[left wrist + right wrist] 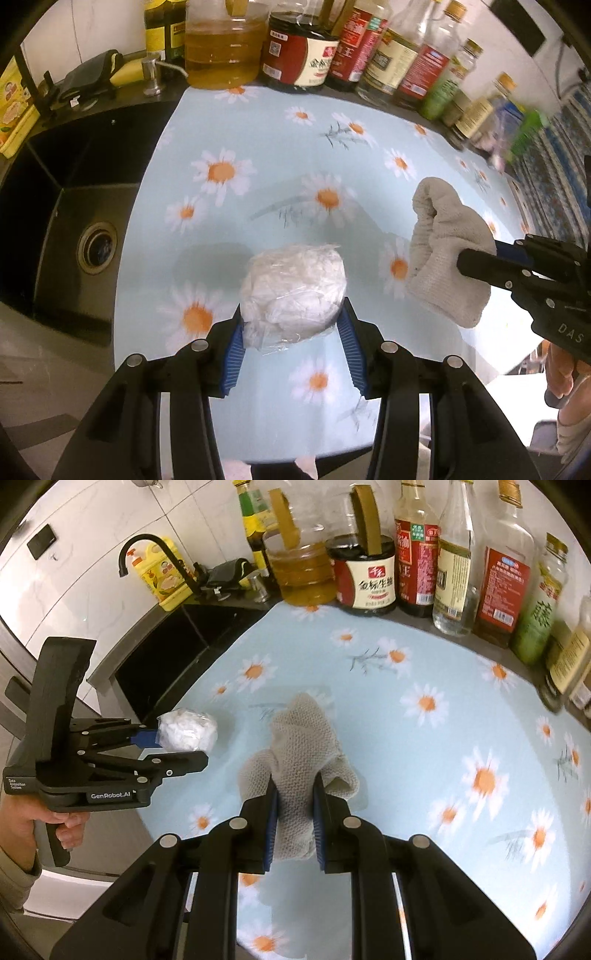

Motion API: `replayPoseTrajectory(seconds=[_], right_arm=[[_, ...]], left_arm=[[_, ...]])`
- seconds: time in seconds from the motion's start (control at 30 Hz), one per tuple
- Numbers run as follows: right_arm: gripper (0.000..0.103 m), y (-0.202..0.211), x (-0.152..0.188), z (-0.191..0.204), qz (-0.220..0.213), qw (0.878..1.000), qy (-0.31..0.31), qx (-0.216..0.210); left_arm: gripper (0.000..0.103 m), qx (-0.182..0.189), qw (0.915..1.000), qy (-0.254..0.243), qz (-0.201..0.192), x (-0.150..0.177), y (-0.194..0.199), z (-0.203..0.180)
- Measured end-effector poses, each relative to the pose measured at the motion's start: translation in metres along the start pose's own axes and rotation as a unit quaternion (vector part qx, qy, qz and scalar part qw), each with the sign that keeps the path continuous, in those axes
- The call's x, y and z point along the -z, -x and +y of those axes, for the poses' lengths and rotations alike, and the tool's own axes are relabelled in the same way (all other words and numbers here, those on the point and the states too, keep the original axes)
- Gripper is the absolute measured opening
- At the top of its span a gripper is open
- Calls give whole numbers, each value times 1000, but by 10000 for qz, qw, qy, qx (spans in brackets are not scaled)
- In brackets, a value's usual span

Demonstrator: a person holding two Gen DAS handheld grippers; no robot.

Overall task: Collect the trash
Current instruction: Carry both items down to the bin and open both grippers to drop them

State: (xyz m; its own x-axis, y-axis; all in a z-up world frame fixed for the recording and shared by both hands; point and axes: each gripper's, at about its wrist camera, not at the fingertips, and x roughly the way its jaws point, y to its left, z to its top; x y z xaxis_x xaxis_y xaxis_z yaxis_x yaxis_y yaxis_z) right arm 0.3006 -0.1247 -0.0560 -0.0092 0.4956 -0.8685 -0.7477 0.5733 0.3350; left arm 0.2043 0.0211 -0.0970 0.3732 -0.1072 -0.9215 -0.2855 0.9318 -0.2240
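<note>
We see a wad of white crumpled paper wrapped in clear film [293,291], rounded and wrinkled, and a grey knitted cloth [299,760], limp and folded. Along the worktop's [258,147] back edge stand an oil jug [221,48] part full of amber oil, a dark soy sauce jar [301,48] and more bottles. Our left gripper [291,325] clasps the wad between its blue pads, above the worktop near the sink [74,229] edge. Our right gripper [295,812] is clenched on the cloth, held over the worktop's middle.
</note>
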Motion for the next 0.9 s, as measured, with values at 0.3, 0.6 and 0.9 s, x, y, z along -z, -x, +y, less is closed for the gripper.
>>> replayPoseTrajectory(seconds=[0.3, 0.6, 0.9], right_arm=[[18, 9, 49, 59, -21, 9995, -254, 160], [19, 20, 96, 109, -52, 9985, -454, 291], [19, 10, 143, 146, 131, 9972, -663, 305]], left_arm=[[45, 257, 9991, -346, 45, 59, 23, 14], [45, 528, 9966, -625, 82, 111, 39, 21], [45, 659, 9946, -756, 269, 152, 42, 36]])
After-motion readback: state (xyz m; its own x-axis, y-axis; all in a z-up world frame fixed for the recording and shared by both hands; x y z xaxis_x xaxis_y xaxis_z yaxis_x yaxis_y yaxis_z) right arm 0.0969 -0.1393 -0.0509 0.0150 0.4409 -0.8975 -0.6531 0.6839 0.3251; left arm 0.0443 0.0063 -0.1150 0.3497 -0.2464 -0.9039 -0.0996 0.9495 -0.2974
